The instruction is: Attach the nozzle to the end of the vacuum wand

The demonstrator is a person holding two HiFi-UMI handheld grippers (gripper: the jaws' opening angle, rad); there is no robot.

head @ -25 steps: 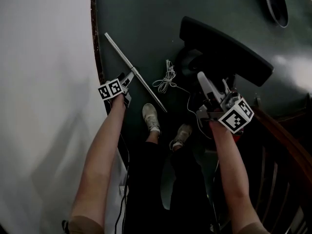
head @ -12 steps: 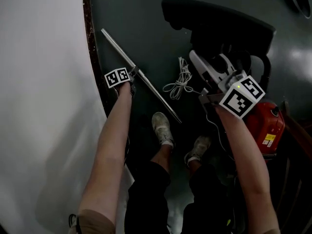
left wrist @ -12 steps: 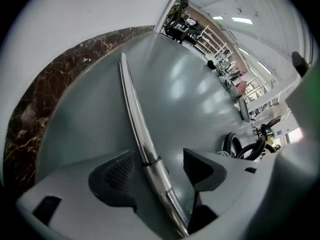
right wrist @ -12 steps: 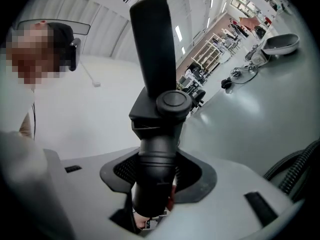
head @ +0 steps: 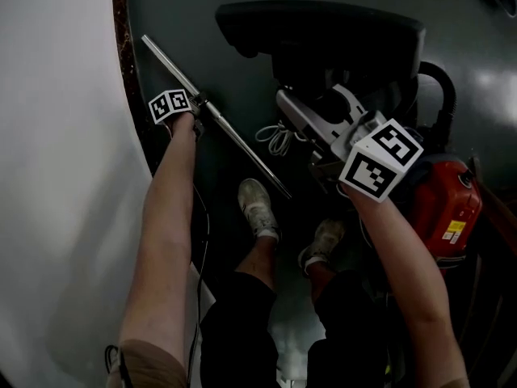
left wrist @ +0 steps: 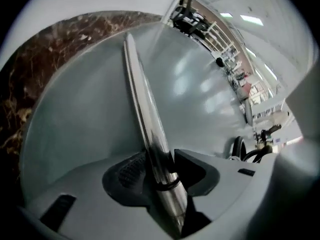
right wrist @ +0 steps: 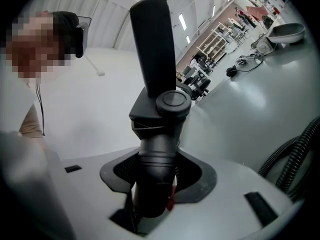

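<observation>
The vacuum wand (head: 242, 148), a thin shiny metal tube, lies slanted on the dark floor beside the wall. My left gripper (head: 200, 103) points steeply down on its upper part. In the left gripper view the wand (left wrist: 142, 104) runs between the jaws of the left gripper (left wrist: 160, 169), which are closing with both pads against the tube. The nozzle (head: 323, 31), a wide black floor head, is at the top. My right gripper (head: 327, 111) is shut on its round black neck (right wrist: 157, 154), and the head (right wrist: 152, 44) stands up beyond the right gripper (right wrist: 157, 179).
A red vacuum body (head: 444, 204) with a black ribbed hose (head: 440, 83) sits at the right; the hose (right wrist: 295, 154) also shows in the right gripper view. A coiled white cord (head: 275, 140) lies between wand and nozzle. The person's shoes (head: 257, 208) stand just below. A white wall with brown skirting (head: 121, 55) borders the left.
Both grippers have sunk toward the floor. The left gripper has come down onto the wand and its jaws have narrowed on it. The right gripper stays at the nozzle's neck.
</observation>
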